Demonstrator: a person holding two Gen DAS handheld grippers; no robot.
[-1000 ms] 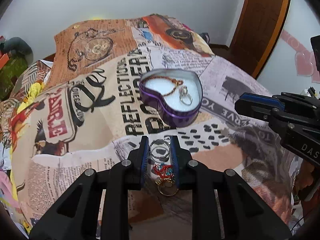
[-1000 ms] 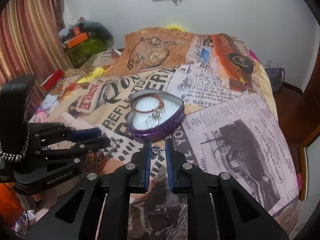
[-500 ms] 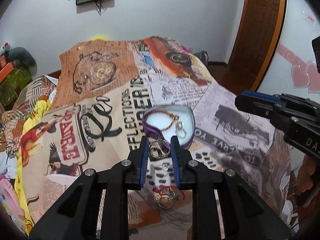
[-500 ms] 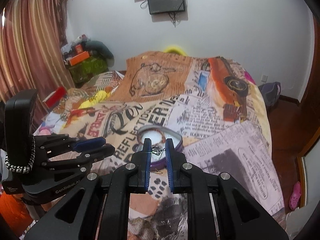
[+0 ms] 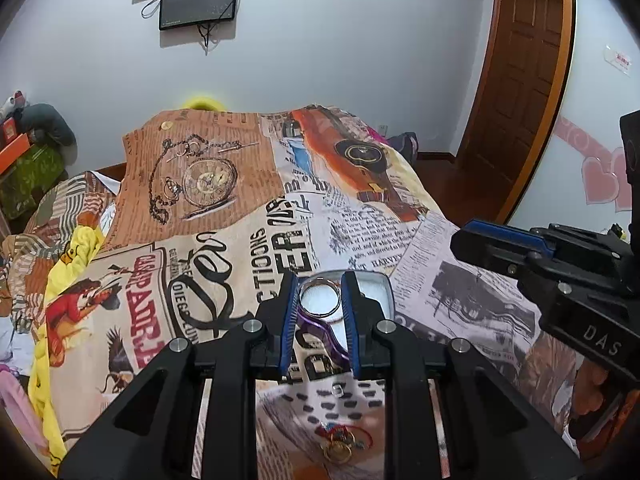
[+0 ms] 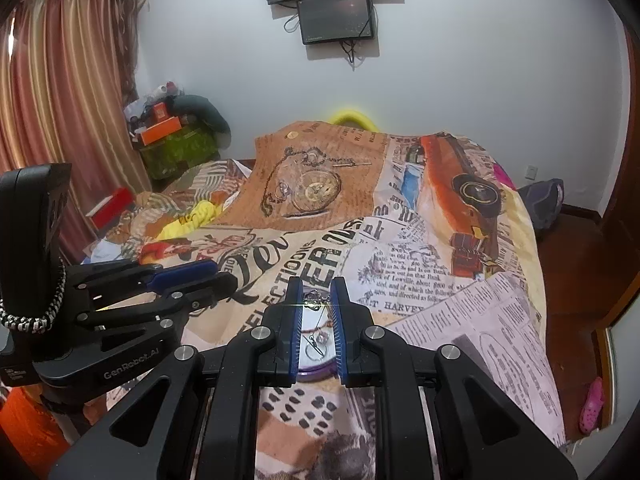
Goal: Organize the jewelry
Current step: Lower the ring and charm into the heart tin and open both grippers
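Both grippers are mid-carry above the bed. The left gripper [image 5: 320, 294] is closed on a silver ring [image 5: 320, 300]; the right gripper [image 6: 316, 300] is pinched nearly closed on a thin chain with a small charm [image 6: 316, 297]. Judging by that, the next move is to bring each piece over the purple heart-shaped tin [image 5: 320, 326] just beyond the fingertips and let go. The tin (white-lined) already holds a reddish bracelet [image 6: 320, 327] and a ring [image 6: 316, 350]. More trinkets [image 5: 340, 442] lie on the bedspread [image 5: 132, 320], nearer than the tin.
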